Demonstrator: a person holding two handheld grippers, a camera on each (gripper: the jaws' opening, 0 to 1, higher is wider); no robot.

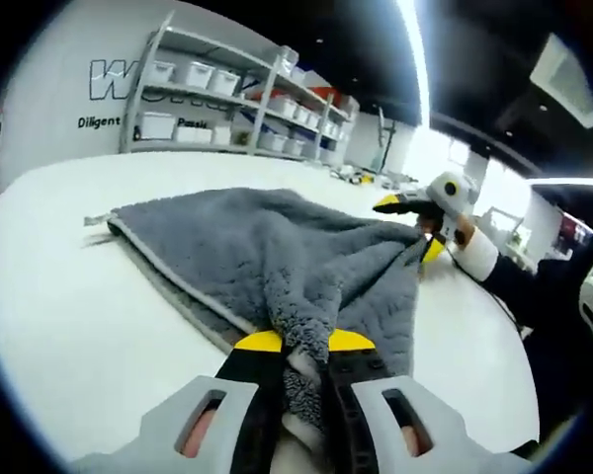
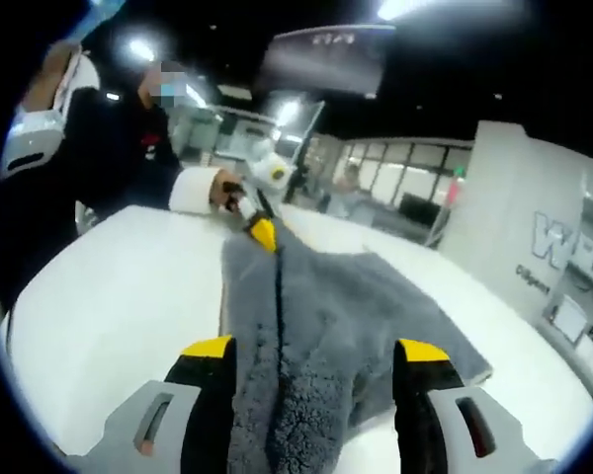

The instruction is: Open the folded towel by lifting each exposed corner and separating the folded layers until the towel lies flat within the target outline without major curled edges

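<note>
Towel [image 1: 277,257]: grey, thick fleecy pile with a paler hemmed edge, lying rumpled on the white round table [image 1: 69,296]. Left gripper [image 1: 304,348] has its jaws nearly closed, pinching a bunched fold at the near edge. Right gripper [image 2: 316,357] has its jaws spread wide, with towel between them; grip cannot be told. Shelves of white bins [image 1: 227,89] stand behind

Two low, close views from opposite ends — shared grey towel [image 1: 277,267] between.
</note>
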